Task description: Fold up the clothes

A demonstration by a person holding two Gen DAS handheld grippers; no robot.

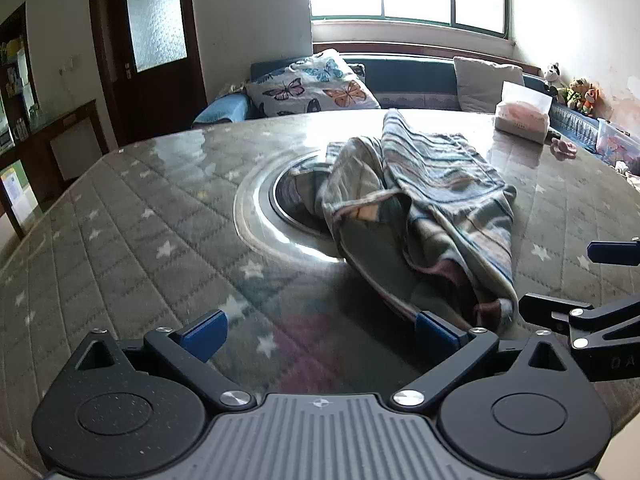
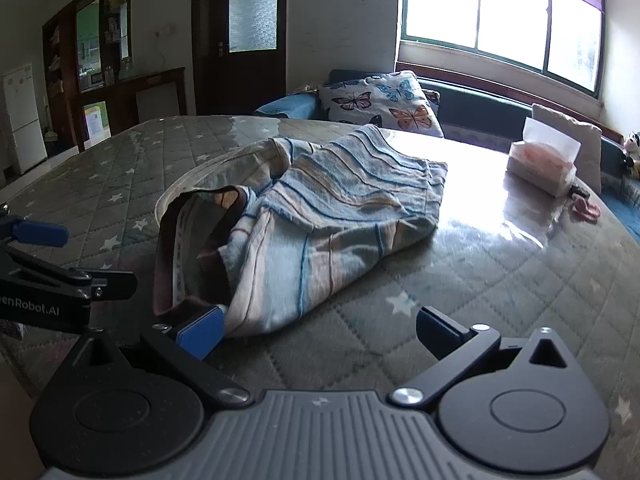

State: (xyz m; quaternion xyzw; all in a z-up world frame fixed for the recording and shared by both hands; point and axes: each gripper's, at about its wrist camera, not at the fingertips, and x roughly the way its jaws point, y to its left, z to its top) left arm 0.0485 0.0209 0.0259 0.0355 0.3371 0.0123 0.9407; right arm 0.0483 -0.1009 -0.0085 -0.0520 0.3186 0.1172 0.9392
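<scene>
Quilted grey fabric printed with white stars covers the table (image 1: 132,216) under a glossy clear sheet, and it fills most of both views; a round recessed ring (image 1: 264,204) sits at centre frame in the left wrist view. Over that ring and to its right lies the striped garment (image 1: 432,208), rumpled, partly doubled over itself, its dark waistband gaping toward the lower left in the right wrist view (image 2: 304,224). Its near end reaches almost to the bottom centre of both frames.

Beyond it, a butterfly pillow (image 2: 380,98) rests on the bench at upper centre, and a tissue pack (image 2: 542,160) stands at the right edge of the table, well apart from the cloth.

The left gripper (image 1: 320,330) is released, its fingers spread wide, the right pad just beside the garment's near hem; whether it touches is hard to tell. The right gripper (image 2: 320,330) is likewise released, its left pad against or just under the waistband end, nothing pinched.

Folding looks barely begun. The likely trouble: closing on one layer only, so the bunched cloth drags instead of spreading. The slick cover could let the whole piece slide, and an edge may sag into the ring
</scene>
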